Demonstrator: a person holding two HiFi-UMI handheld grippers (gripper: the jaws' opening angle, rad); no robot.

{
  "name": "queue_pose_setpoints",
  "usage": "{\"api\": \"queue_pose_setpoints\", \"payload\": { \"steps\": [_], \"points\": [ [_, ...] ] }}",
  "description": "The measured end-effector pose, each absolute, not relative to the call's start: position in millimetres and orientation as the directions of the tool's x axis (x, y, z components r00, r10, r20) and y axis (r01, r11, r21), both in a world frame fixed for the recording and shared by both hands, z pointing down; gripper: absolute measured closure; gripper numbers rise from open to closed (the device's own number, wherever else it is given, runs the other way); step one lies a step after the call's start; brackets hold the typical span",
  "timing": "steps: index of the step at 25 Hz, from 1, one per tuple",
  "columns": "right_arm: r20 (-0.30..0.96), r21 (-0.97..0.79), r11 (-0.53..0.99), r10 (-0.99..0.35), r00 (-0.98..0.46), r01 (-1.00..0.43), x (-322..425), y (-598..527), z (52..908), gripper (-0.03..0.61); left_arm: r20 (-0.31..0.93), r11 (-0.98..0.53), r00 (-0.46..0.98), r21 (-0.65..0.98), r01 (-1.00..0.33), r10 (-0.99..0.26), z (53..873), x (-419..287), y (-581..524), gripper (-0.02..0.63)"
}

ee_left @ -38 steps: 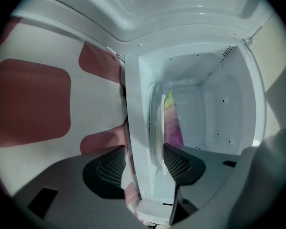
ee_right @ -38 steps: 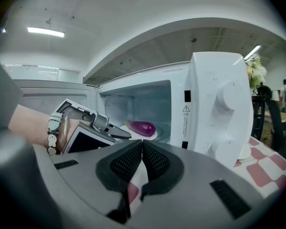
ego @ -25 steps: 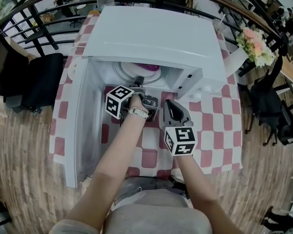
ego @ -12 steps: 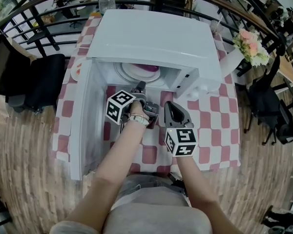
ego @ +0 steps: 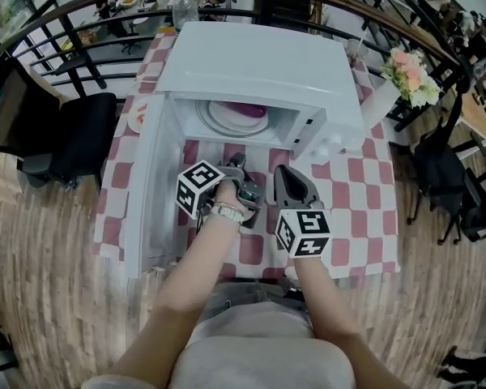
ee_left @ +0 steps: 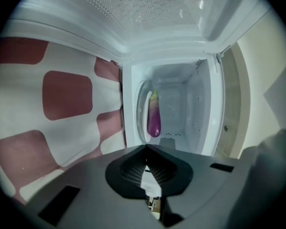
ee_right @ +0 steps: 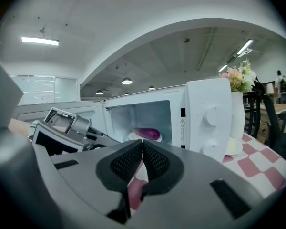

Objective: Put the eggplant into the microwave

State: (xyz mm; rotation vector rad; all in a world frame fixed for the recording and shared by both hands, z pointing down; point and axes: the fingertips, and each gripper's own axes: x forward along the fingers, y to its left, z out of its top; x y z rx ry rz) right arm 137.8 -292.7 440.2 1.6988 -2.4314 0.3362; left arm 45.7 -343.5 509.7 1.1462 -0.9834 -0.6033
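Note:
The purple eggplant (ego: 247, 110) lies on a white plate (ego: 225, 121) inside the open white microwave (ego: 259, 63), whose door (ego: 146, 185) hangs wide to the left. In the left gripper view the eggplant (ee_left: 154, 118) sits deep in the cavity, well ahead of my left gripper (ee_left: 146, 149). That gripper's jaws are closing to shut, with nothing between them. It hovers over the table in front of the opening (ego: 236, 160). My right gripper (ego: 280, 171) is beside it, shut and empty, and it sees the eggplant (ee_right: 148, 133) past its closed tips (ee_right: 142, 144).
A red and white checked cloth (ego: 356, 201) covers the table. Flowers in a white vase (ego: 411, 78) stand right of the microwave, with a small saucer (ee_right: 233, 147) near its base. A black chair (ego: 65, 136) is at the left, a railing behind.
The left gripper has drawn back from the microwave's mouth toward me and risen. The right gripper has also lifted a little. The eggplant stays on the plate inside.

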Motion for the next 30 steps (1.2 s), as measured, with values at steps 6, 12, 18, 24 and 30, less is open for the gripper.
{"api": "queue_pose_setpoints", "payload": {
  "steps": [6, 12, 18, 24, 30],
  "points": [
    [0.230, -0.086, 0.358, -0.901, -0.368, -0.930, 130.9, -284.3, 425.7, 0.554, 0.189, 0.111, 0.509, 0.977, -0.180, -0.840, 473.6, 45.6, -331.7, 0.611],
    [0.229, -0.056, 0.381, -0.895, -0.383, -0.923, 126.7, -272.2, 424.3, 0.554, 0.117, -0.032, 0.528, 0.964, -0.264, -0.841, 451.2, 50.0, -318.2, 0.611],
    [0.195, -0.054, 0.396, -0.896, -0.399, -0.917, 123.9, -264.2, 413.7, 0.554, 0.087, -0.162, 0.537, 0.902, -0.399, -0.839, 439.2, 53.5, -302.6, 0.611],
    [0.190, -0.044, 0.402, -0.896, -0.403, -0.915, 124.4, -258.1, 414.5, 0.554, 0.066, -0.360, 0.542, 0.679, -0.640, -0.838, 420.5, 58.6, -295.0, 0.611],
    [0.180, -0.043, 0.400, -0.898, -0.401, -0.915, 126.1, -259.4, 414.6, 0.552, 0.080, -0.447, 0.557, 0.509, -0.736, -0.827, 417.0, 65.2, -287.2, 0.611]
  ]
}}
